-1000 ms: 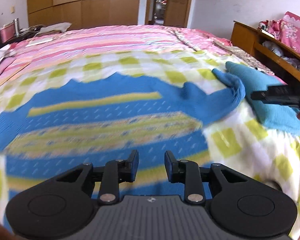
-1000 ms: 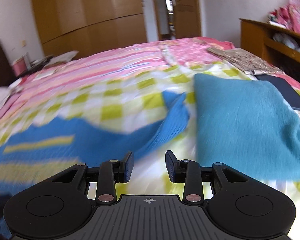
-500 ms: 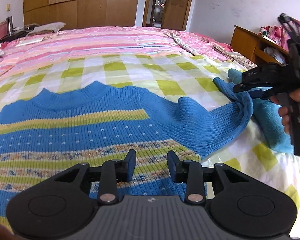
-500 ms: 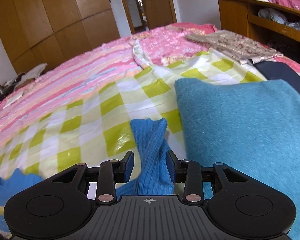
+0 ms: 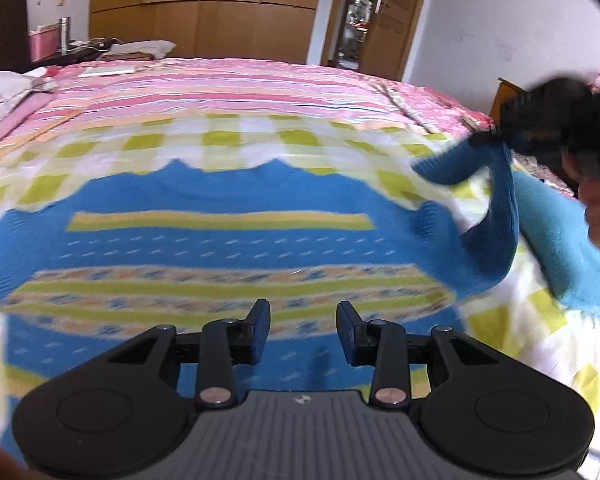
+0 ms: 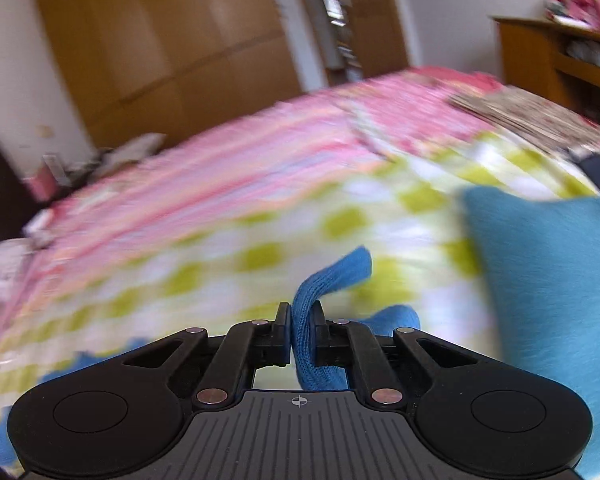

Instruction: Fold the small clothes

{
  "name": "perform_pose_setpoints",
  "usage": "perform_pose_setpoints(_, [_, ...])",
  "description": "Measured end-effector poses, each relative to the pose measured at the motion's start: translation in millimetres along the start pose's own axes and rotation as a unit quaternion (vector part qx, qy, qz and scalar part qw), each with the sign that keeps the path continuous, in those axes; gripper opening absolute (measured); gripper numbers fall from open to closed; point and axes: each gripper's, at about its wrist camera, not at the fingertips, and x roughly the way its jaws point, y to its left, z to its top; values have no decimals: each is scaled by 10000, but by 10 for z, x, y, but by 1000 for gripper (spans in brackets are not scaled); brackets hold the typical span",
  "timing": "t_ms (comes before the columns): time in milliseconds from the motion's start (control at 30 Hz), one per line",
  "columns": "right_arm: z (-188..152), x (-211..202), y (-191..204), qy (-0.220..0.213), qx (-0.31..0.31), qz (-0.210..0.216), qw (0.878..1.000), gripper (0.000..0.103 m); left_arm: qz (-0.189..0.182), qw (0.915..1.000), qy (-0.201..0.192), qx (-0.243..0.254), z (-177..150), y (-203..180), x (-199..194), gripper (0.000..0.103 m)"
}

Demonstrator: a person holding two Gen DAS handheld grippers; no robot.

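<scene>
A small blue knit sweater (image 5: 220,240) with yellow and patterned stripes lies flat on the checked bedspread (image 5: 228,136). My left gripper (image 5: 303,326) is open and empty, hovering over the sweater's lower part. My right gripper (image 6: 302,330) is shut on the sweater's right sleeve (image 6: 328,280) and holds the cuff lifted off the bed. In the left wrist view the right gripper (image 5: 496,140) shows at the upper right, with the sleeve (image 5: 496,216) hanging from it.
A folded teal garment (image 6: 548,280) lies on the bed to the right of the sweater; it also shows in the left wrist view (image 5: 560,248). A wooden shelf unit (image 6: 560,60) stands to the right. A wardrobe (image 5: 200,12) and a door stand behind the bed.
My right gripper has shut on the sleeve, which sat between its open fingers, and lifted it off the bed. The left gripper has stayed open over the sweater.
</scene>
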Motion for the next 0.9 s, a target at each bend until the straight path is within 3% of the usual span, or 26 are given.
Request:
perform_pose_setpoints(133, [-223, -73, 790, -57, -531, 852, 9949, 8, 207, 9998, 20, -59, -150, 303, -208, 45])
perform_pose_setpoints(267, [-710, -25, 1487, 129, -1269, 1558, 9795, 8, 397, 9988, 179, -209, -322, 622, -325, 45])
perform_pose_setpoints(433, [-1453, 281, 1945, 934, -2471, 1514, 9525, 10, 450, 9979, 295, -357, -495, 905, -388, 45])
perform_pose_setpoints(567, [-1641, 197, 2008, 954, -3015, 1417, 9380, 14, 291, 9983, 232, -459, -505, 1033, -430, 45])
perform_pose_setpoints(700, [-1542, 167, 2041, 872, -3181, 1370, 9341, 24, 288, 9985, 139, -453, -511, 1121, -474, 45])
perform_pose_setpoints(900, [-1571, 420, 2229, 958, -3123, 1180, 9377, 23, 229, 9980, 11, -590, -484, 1239, -560, 45])
